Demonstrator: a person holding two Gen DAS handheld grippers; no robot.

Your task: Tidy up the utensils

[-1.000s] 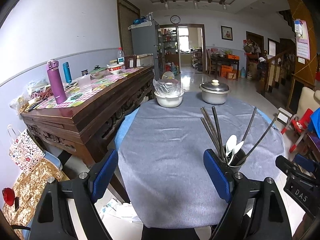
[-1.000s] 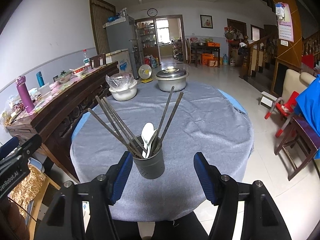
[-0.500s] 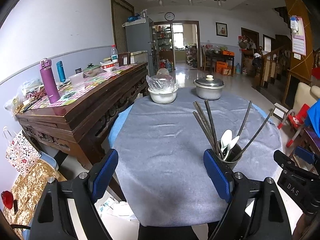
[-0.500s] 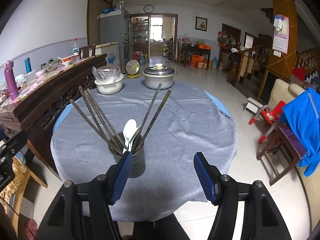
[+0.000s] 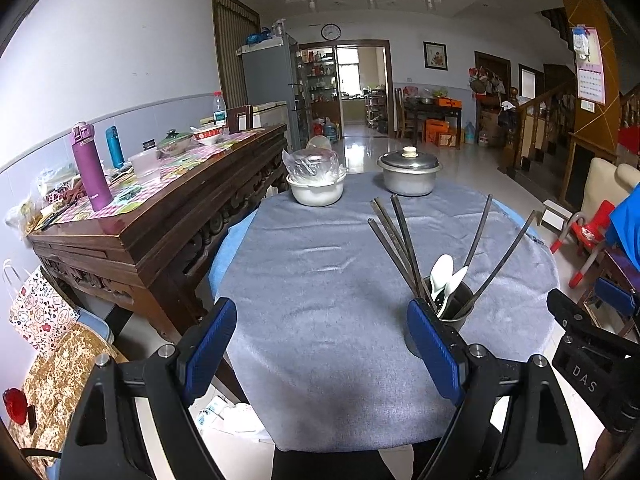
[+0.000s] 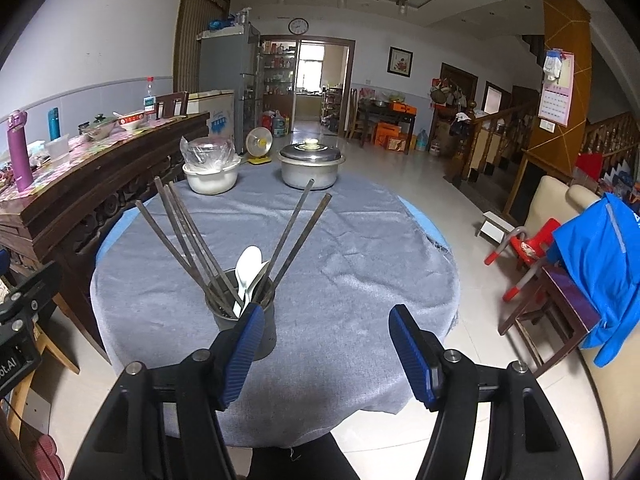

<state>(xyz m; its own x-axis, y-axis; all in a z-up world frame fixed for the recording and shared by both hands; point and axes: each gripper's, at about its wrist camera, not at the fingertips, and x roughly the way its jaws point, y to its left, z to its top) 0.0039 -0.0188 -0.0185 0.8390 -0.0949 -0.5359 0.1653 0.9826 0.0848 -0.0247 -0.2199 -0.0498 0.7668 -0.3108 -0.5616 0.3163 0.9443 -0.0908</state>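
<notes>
Metal holder (image 6: 242, 320) with dark chopsticks (image 6: 188, 236) and white spoons (image 6: 247, 268) upright on the grey-clothed bench (image 6: 352, 264), near its front edge; left gripper (image 5: 322, 350) spread wide, empty; right gripper (image 6: 326, 354) parted, empty, holder just beside its left finger.

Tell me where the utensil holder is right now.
The utensil holder stands on the grey tablecloth near the table's front edge. In the right wrist view it is partly behind the right gripper's left finger, not between the fingers.
</notes>
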